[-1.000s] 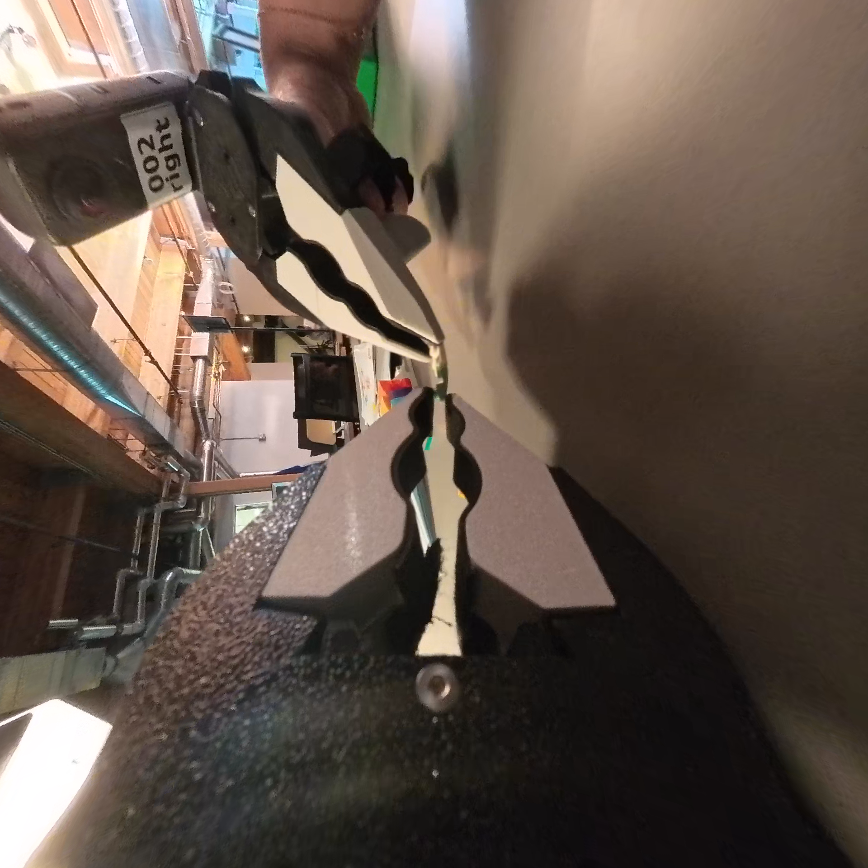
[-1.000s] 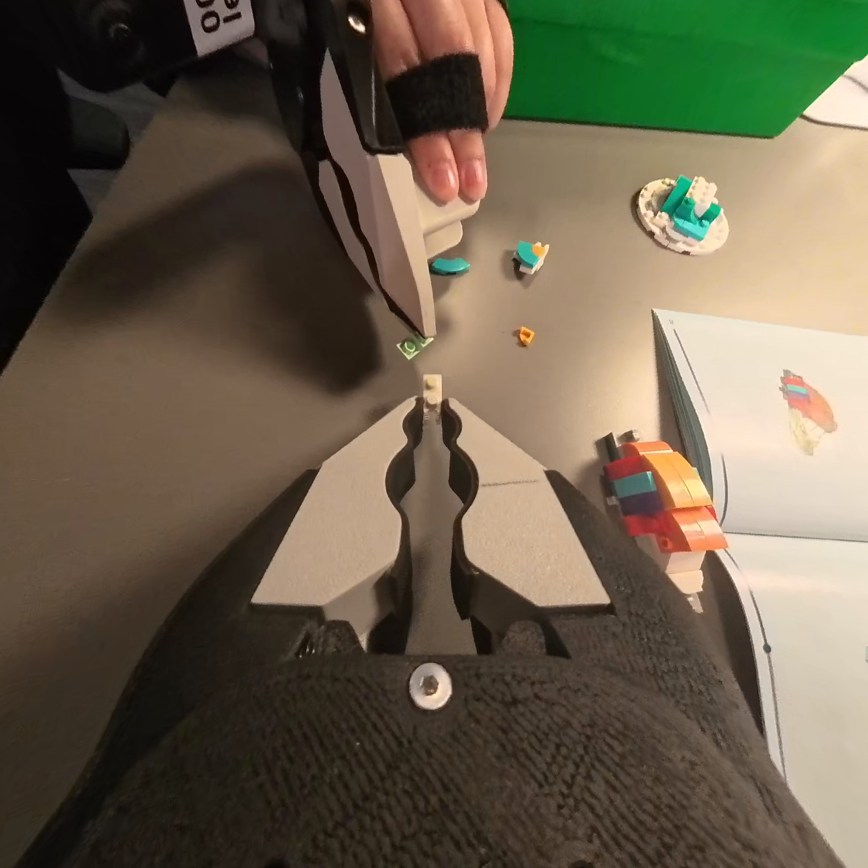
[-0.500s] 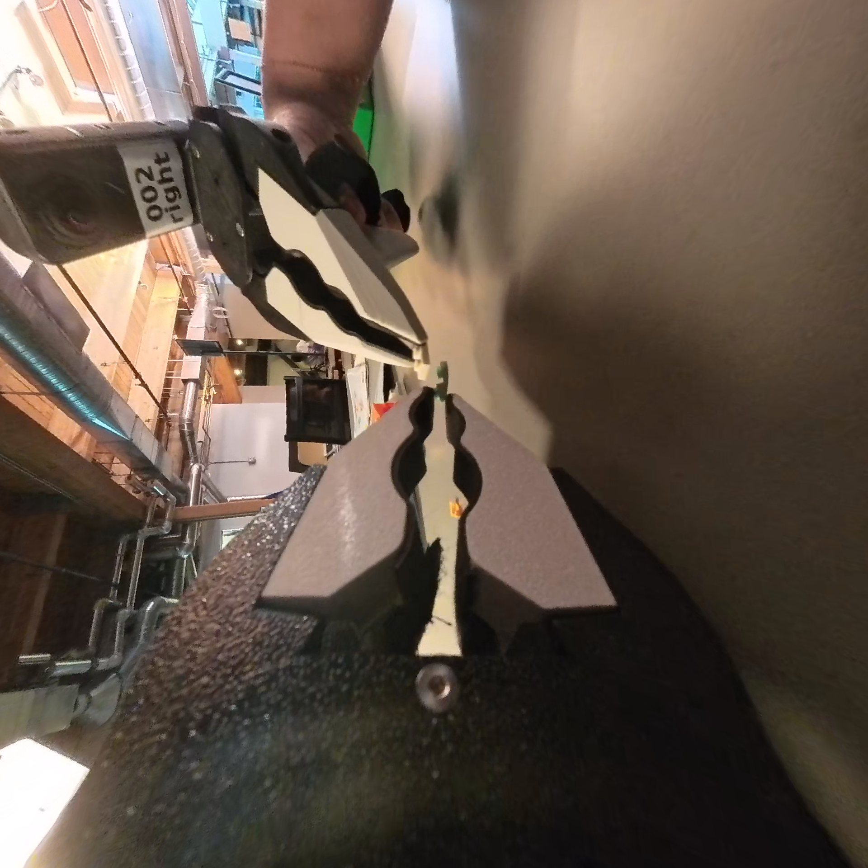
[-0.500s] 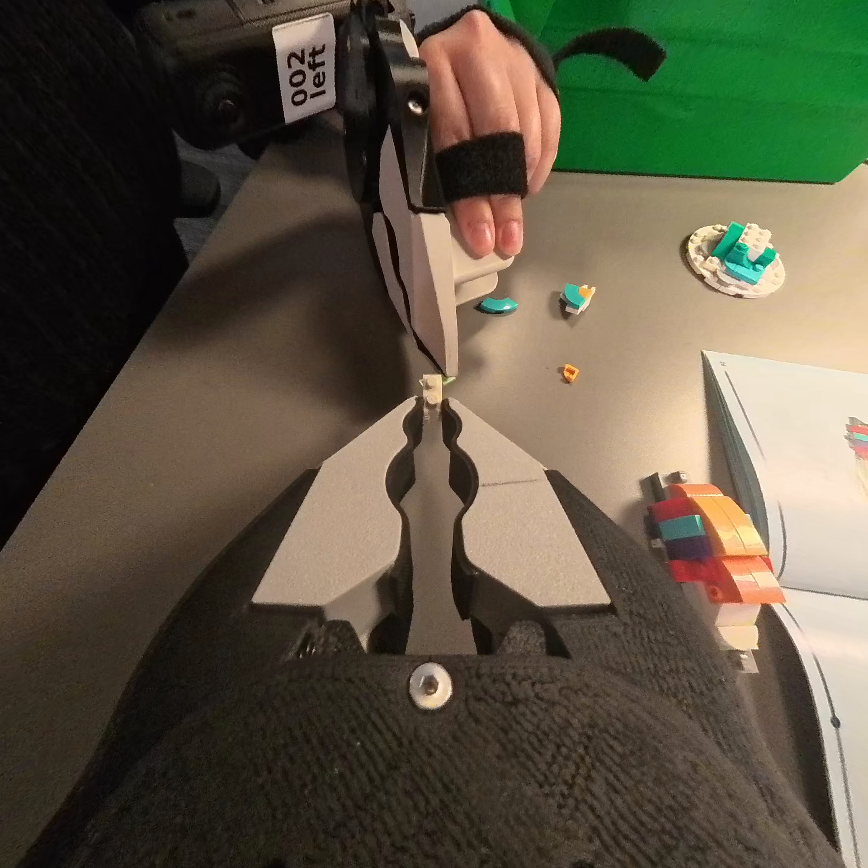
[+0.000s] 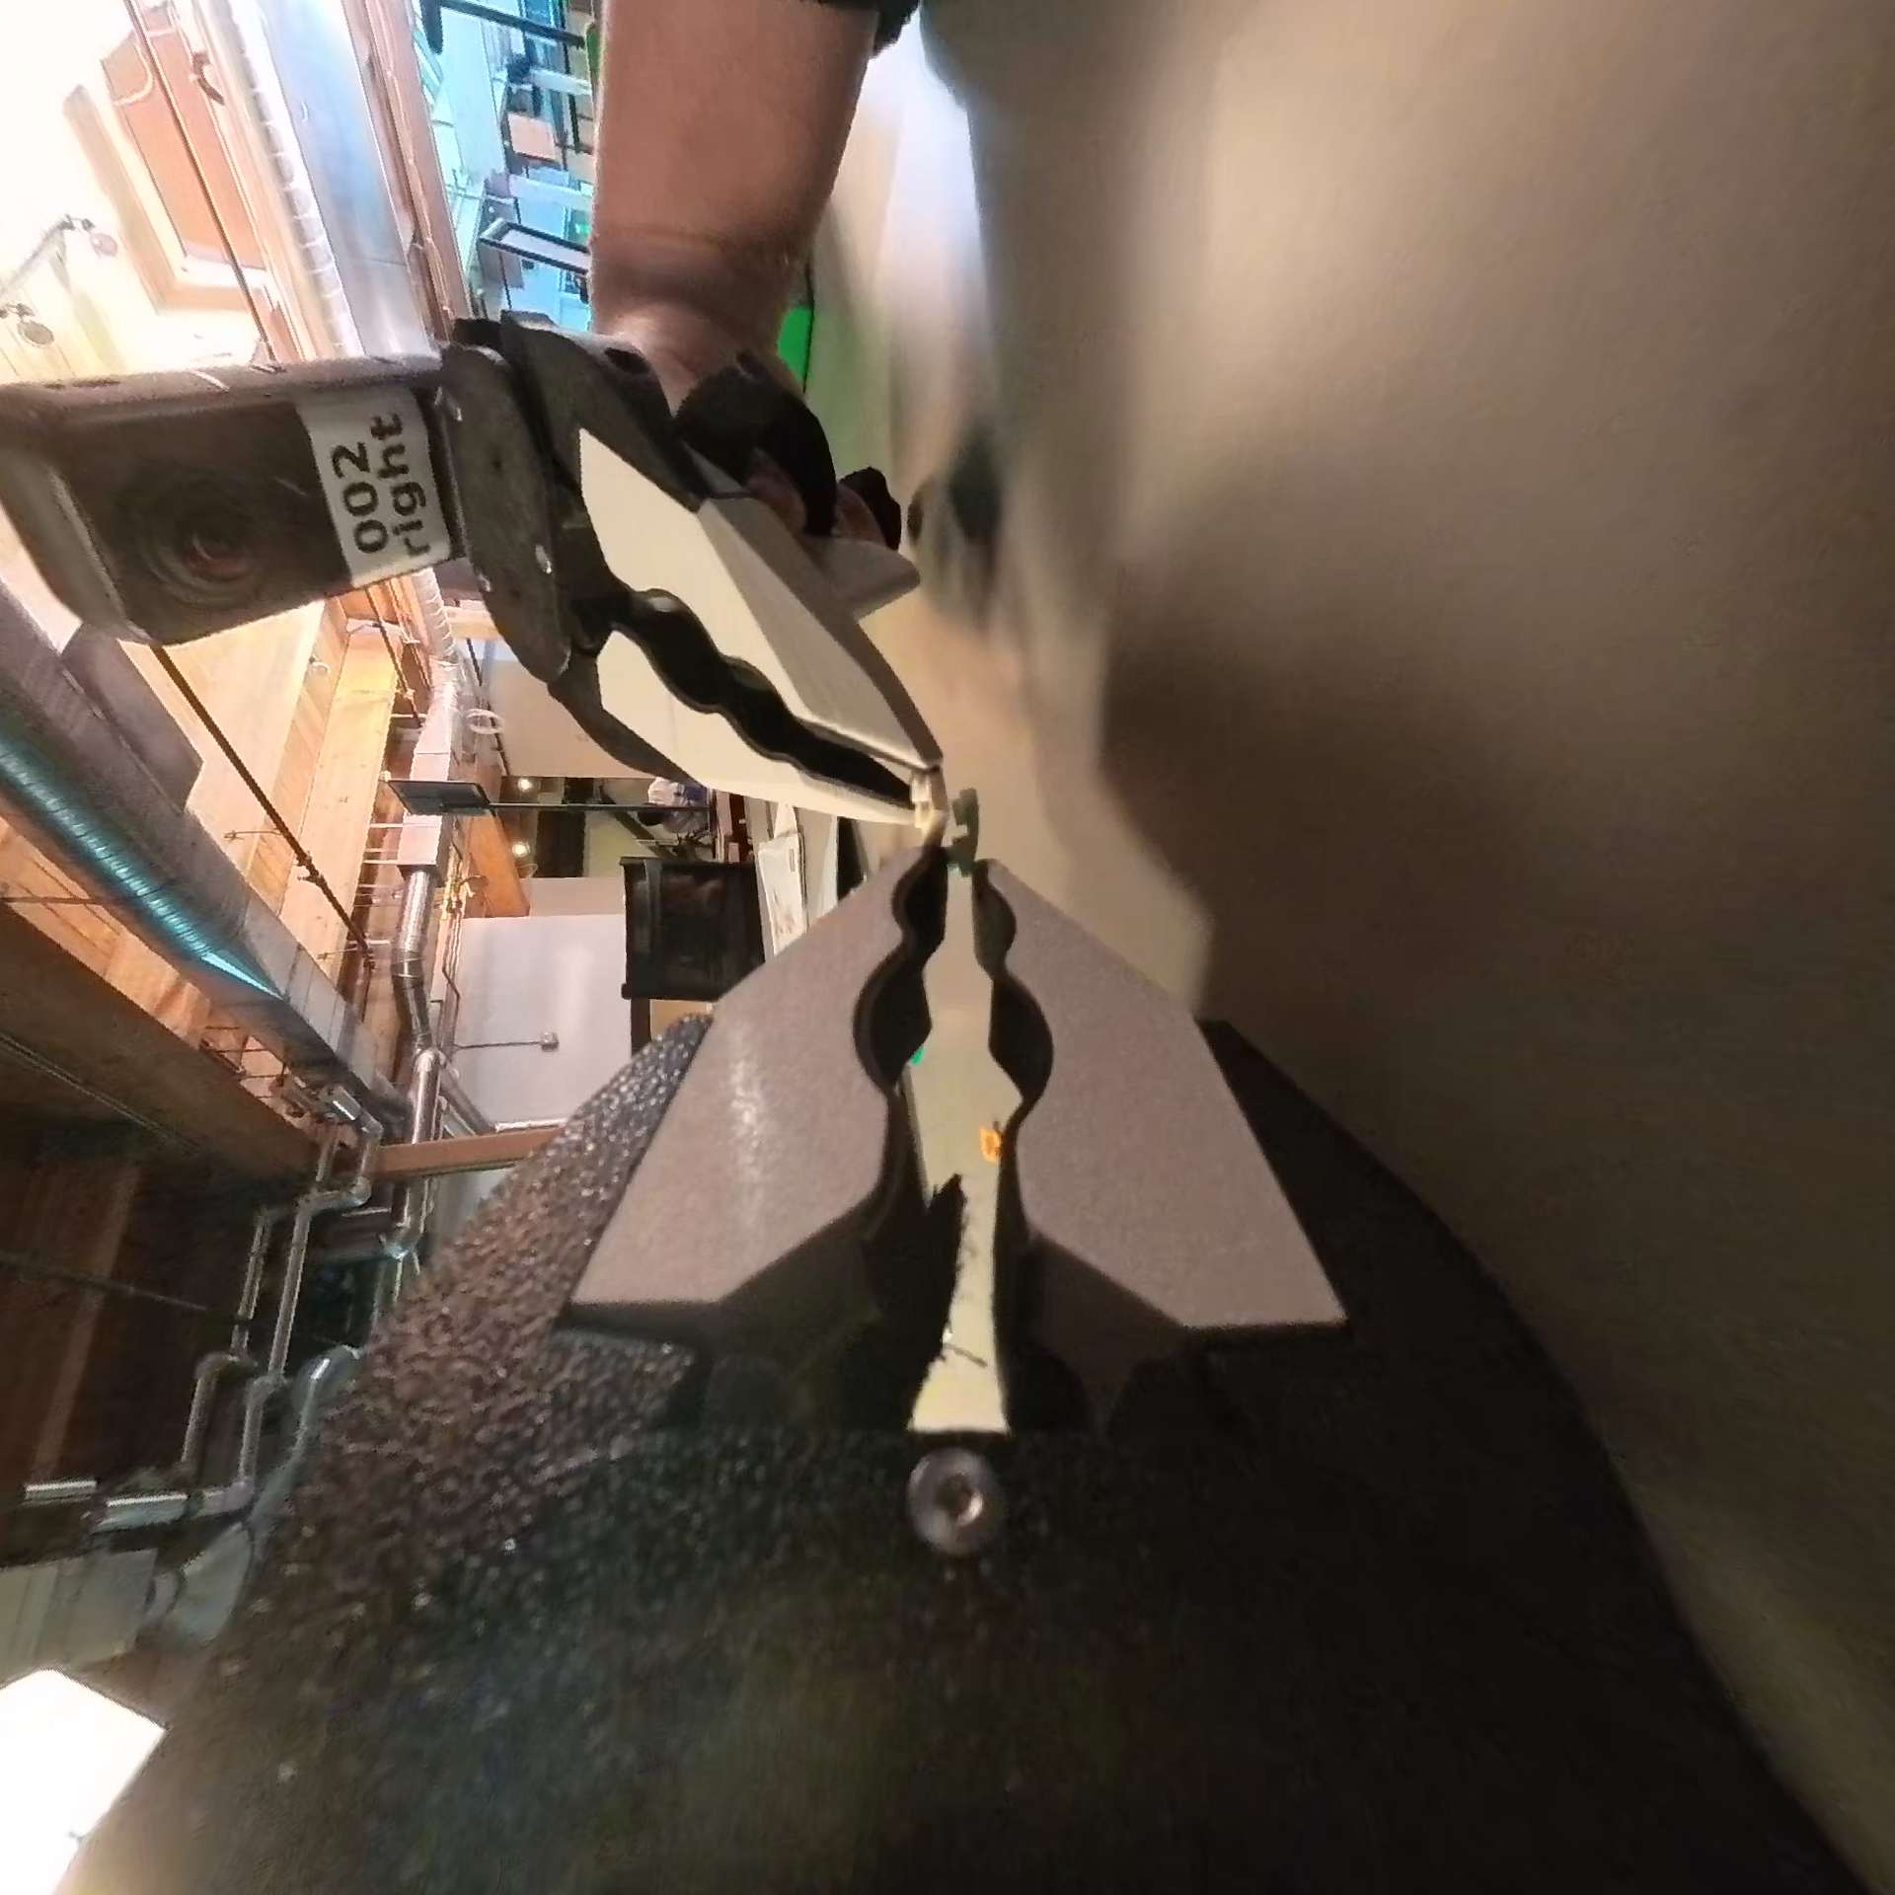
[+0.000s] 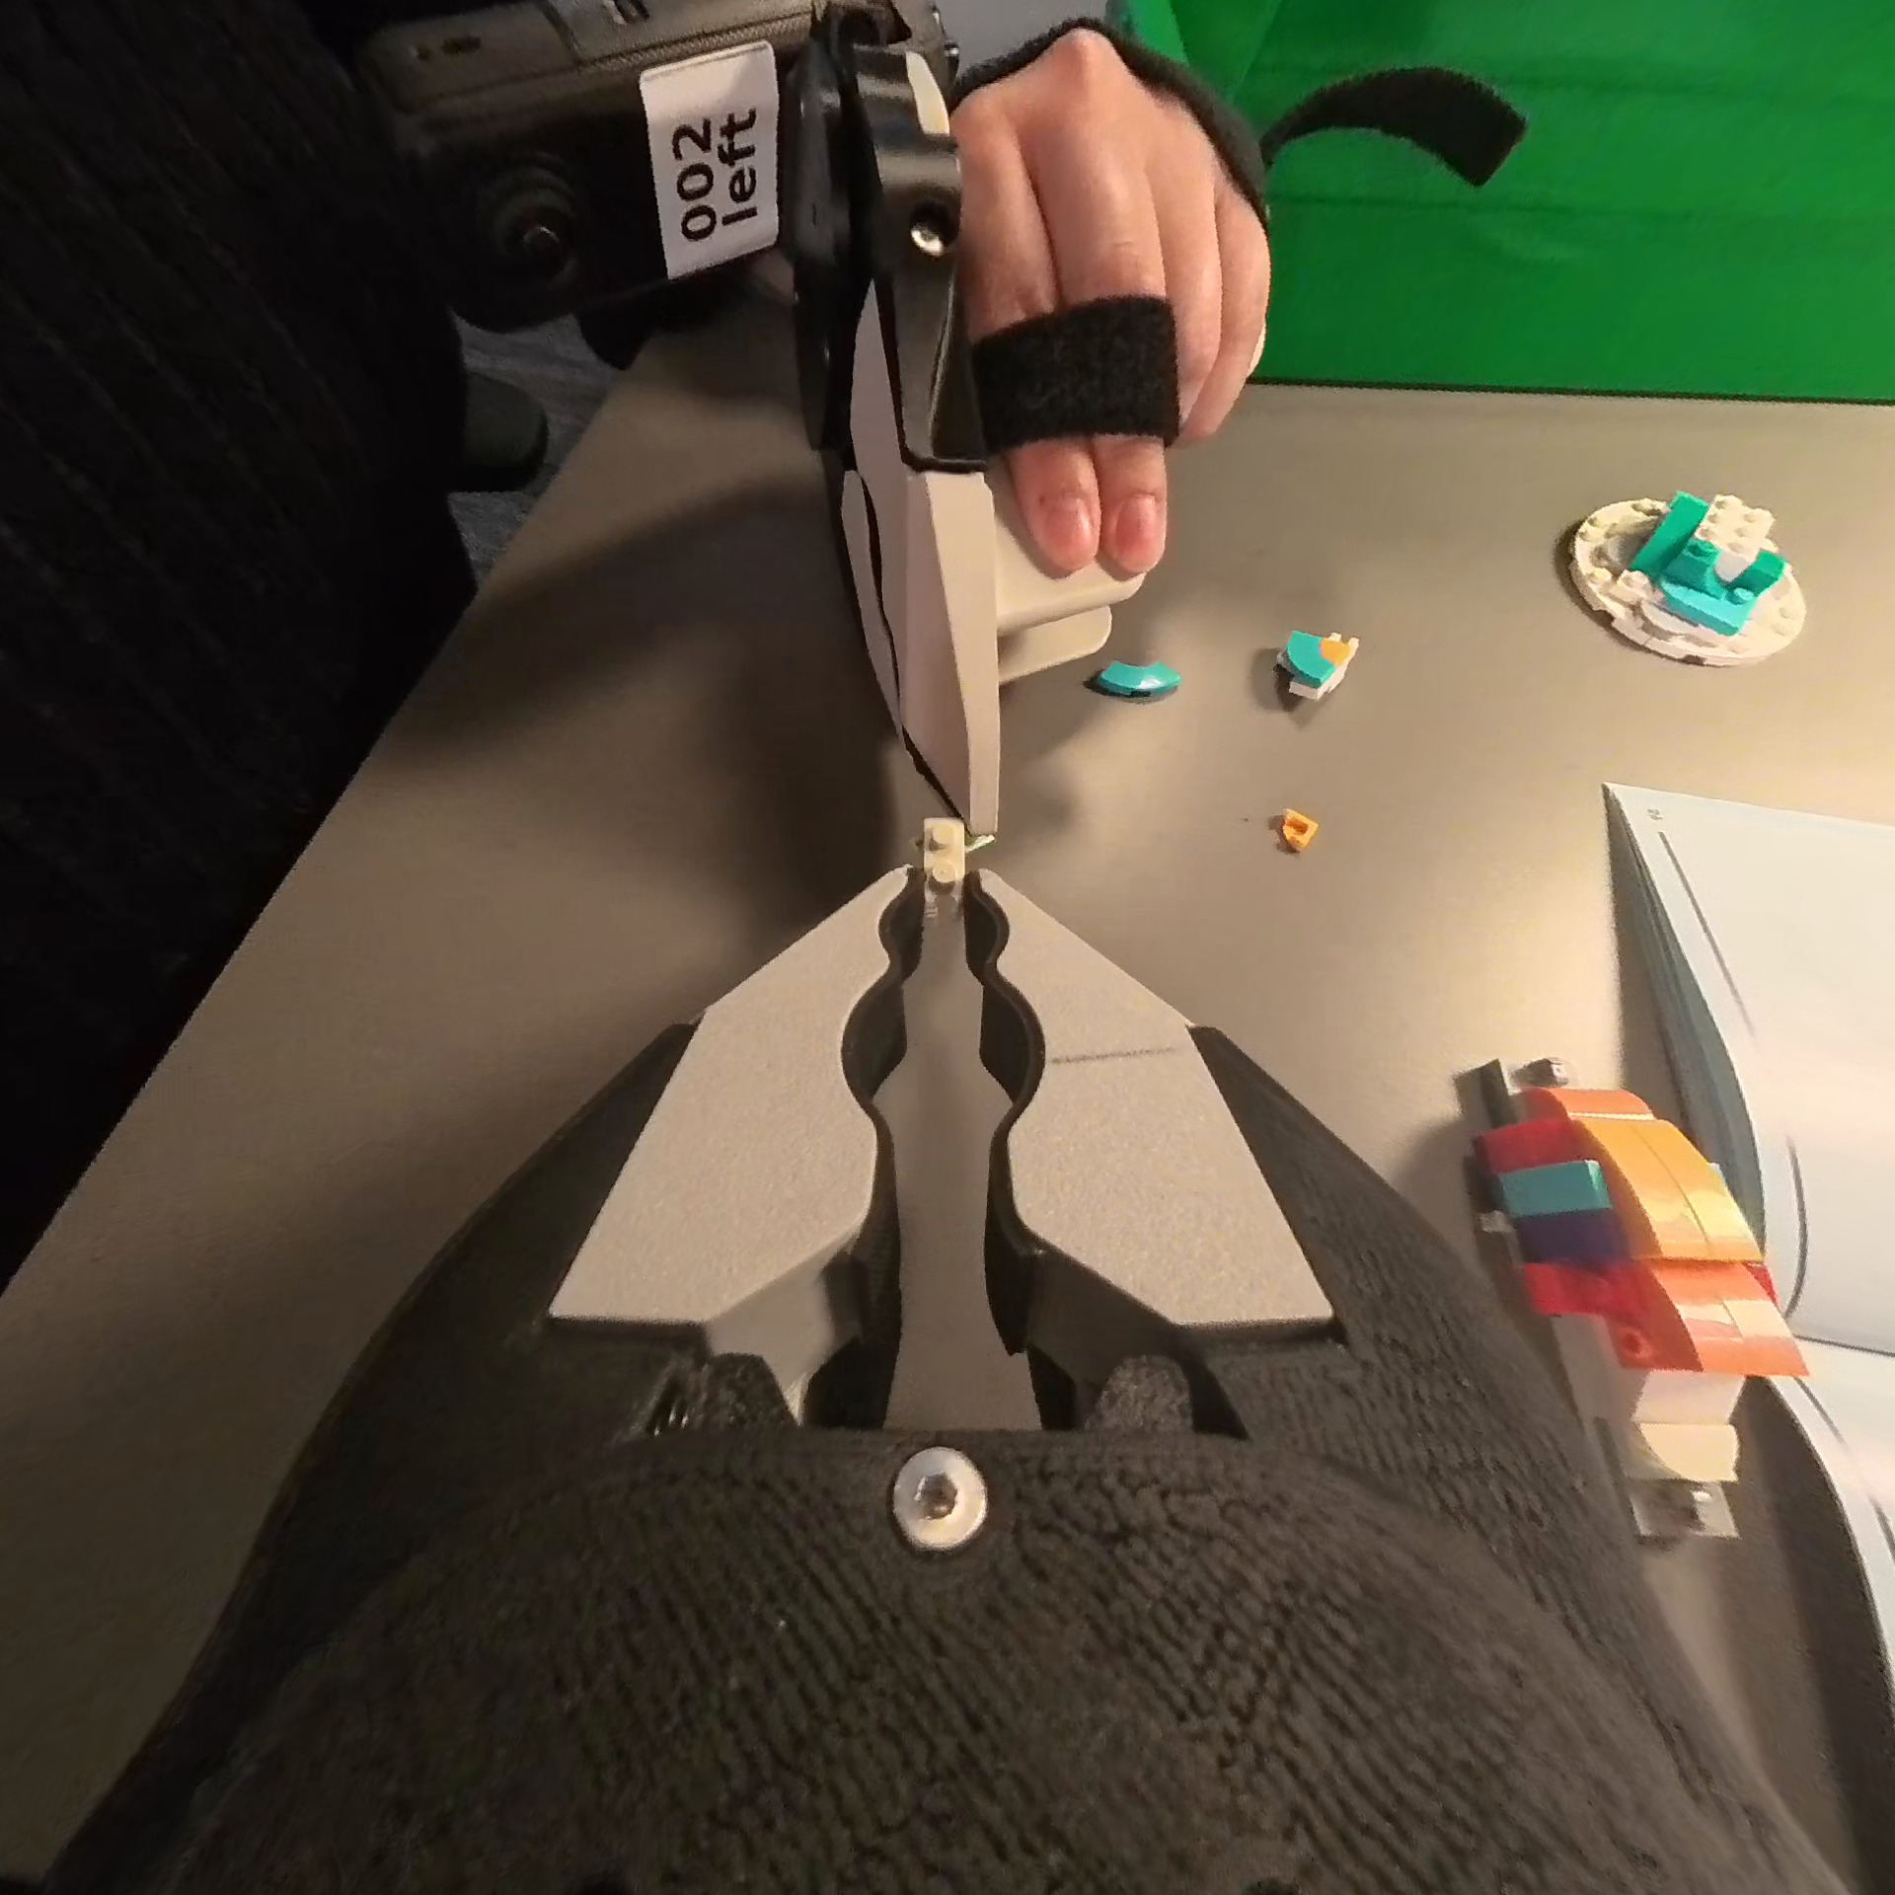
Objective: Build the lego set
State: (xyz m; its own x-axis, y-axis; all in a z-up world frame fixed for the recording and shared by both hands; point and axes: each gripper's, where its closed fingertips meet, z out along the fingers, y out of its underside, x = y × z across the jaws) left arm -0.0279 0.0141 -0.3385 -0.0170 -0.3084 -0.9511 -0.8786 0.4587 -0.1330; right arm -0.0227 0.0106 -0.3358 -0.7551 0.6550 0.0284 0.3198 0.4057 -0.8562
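Table edge: the grey table [image 6: 533, 923] ends at the far left, against something dark.
Left gripper [image 6: 979, 820]: comes down from above in the right wrist view, jaws drawn nearly together on a small green piece [image 6: 982, 841] at their tips. In its own view the same green piece [image 5: 964, 820] sits pinched at the tips.
Left hand [image 6: 1107, 308]: wraps the handle, a black strap across two fingers.
Right gripper [image 6: 943, 882]: jaws closed on a small cream plate [image 6: 943, 856], which sticks out forward from the tips and touches the green piece.
Meeting point: both tips come together above the table, nothing between them but the two pieces.
Teal curved piece [image 6: 1133, 677]: lies loose on the table just beyond the left gripper.
Teal and orange bit [image 6: 1318, 661]: lies right of it, apart.
Small orange piece [image 6: 1297, 829]: lies alone, nearer, right of the tips.
Striped build [image 6: 1630, 1261]: red, orange, teal and white, lying beside the right gripper's body, against the booklet.
Round white base [image 6: 1682, 595]: carries teal and white bricks, far right.
Booklet [image 6: 1795, 1025]: open at the right edge.
Green bin [image 6: 1641, 205]: stands at the back.
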